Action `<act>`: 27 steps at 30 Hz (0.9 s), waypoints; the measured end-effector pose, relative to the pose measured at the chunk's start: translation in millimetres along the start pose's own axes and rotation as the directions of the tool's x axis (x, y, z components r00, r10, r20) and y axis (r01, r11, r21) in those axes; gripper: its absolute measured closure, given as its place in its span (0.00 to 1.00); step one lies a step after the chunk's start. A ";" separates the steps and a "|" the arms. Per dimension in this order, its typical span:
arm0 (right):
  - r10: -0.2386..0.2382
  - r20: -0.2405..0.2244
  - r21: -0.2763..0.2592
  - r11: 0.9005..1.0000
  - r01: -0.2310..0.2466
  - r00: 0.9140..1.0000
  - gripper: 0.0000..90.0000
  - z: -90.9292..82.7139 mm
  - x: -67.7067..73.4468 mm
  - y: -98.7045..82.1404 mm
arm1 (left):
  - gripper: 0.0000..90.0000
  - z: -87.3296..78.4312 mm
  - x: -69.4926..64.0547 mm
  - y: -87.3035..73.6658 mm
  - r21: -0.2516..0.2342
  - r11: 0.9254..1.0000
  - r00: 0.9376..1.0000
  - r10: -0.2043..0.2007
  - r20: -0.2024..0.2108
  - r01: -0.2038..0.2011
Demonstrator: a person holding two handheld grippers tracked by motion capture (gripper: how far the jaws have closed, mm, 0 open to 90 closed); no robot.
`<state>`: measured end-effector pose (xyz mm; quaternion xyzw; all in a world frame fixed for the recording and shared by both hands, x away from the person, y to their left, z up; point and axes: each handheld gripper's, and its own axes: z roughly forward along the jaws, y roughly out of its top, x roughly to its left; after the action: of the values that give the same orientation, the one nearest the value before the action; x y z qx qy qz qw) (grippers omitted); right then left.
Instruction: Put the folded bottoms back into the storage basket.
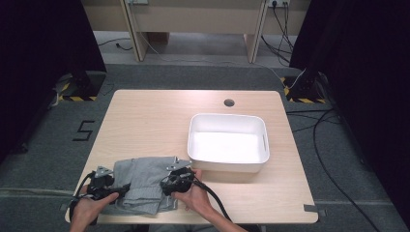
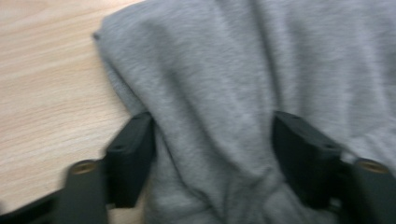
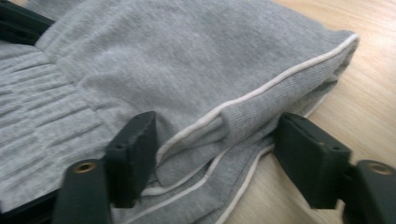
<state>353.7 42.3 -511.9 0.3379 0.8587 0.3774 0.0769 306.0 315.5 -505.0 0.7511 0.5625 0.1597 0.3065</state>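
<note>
Nearest the table's front edge, the person's two hands each hold a gripper against a folded grey garment [image 1: 142, 183]. From above, the left gripper [image 1: 121, 189] meets the garment's left side and the right gripper [image 1: 167, 186] its right side, cables trailing back toward the forearms. Along the left gripper's jaws, bunched plain grey knit [image 2: 224, 93] fills the gap between them, both black jaws hard against the cloth; they grip a thick fold of it. Along the right gripper's jaws, a stack of layers with white piping [image 3: 261, 88] lies between the jaws, the left jaw touching the cloth, the right jaw just at the edge of the hem; they pinch this edge loosely. The garment rests on the light wooden table [image 1: 145, 121]. Just beyond it, to the right, sits a white rectangular tub [image 1: 227, 165], near the garment's corner. Farther back is a round cable hole [image 1: 229, 102] in the tabletop.
</note>
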 end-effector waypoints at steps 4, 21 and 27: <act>0.011 -0.043 -0.020 1.000 -0.012 0.999 0.59 2.5 1.2 0.7 | 0.64 -0.4 0.0 -3.1 -0.034 0.999 0.999 0.005 0.039 -0.003; 0.015 -0.118 -0.097 0.995 -0.026 0.993 0.79 -7.0 -0.4 5.6 | 0.85 -15.0 3.7 1.7 -0.111 0.992 0.990 0.065 0.123 -0.051; -0.014 -0.112 -0.150 0.989 -0.003 0.994 0.80 -21.6 2.6 14.6 | 0.86 -33.8 -5.7 13.6 -0.149 0.985 0.986 0.109 0.128 -0.090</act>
<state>350.9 38.2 -486.1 0.3068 0.8318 0.4593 0.0548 294.6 317.2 -470.0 0.7636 0.4892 0.1633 0.3885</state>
